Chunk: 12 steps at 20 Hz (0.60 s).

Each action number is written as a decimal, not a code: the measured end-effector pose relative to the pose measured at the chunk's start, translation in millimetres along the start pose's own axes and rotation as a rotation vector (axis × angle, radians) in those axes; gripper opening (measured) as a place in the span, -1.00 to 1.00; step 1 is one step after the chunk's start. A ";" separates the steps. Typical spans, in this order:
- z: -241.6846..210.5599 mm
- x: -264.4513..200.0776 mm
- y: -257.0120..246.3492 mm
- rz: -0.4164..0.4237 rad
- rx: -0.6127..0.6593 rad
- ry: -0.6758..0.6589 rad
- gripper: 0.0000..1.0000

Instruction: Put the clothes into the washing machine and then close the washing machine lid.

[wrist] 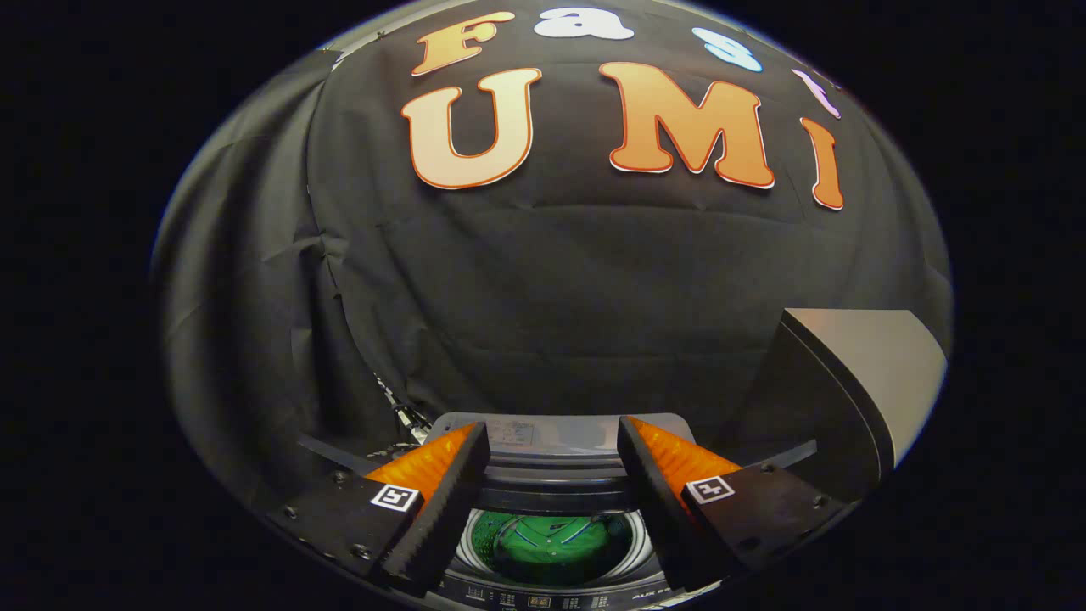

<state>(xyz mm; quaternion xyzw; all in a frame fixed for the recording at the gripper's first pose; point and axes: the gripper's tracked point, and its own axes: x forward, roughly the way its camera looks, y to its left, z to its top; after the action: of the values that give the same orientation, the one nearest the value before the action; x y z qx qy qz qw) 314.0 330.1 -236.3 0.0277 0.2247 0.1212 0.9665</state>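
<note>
Gripper (553, 441) fingers spread wide, nothing between them — hovering above the washing machine (556, 454). Green clothes (551, 545) lie down in the drum, seen between the fingers. Lid (857, 382) stands raised to the right, off the opening. Control panel (543, 601) partly cut off, markings unreadable. Machine's sides hidden behind the fingers.

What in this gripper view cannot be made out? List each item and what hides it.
1. Green clothes in the washing machine drum: number and type, hidden by the rim and fingers.
2. Control panel markings: too small.
3. Lid, raised beside the open claw: hinge hidden behind the finger; far end cut off.
</note>
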 end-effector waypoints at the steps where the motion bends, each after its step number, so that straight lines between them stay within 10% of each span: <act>1: -5.0 -0.8 0.0 -0.002 0.001 0.020 0.97; 12: -48.9 -24.3 5.6 0.008 0.011 0.216 0.97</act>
<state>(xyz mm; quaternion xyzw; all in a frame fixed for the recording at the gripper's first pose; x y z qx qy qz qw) 270.0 329.5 -269.2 0.0207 0.3282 0.1262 0.9359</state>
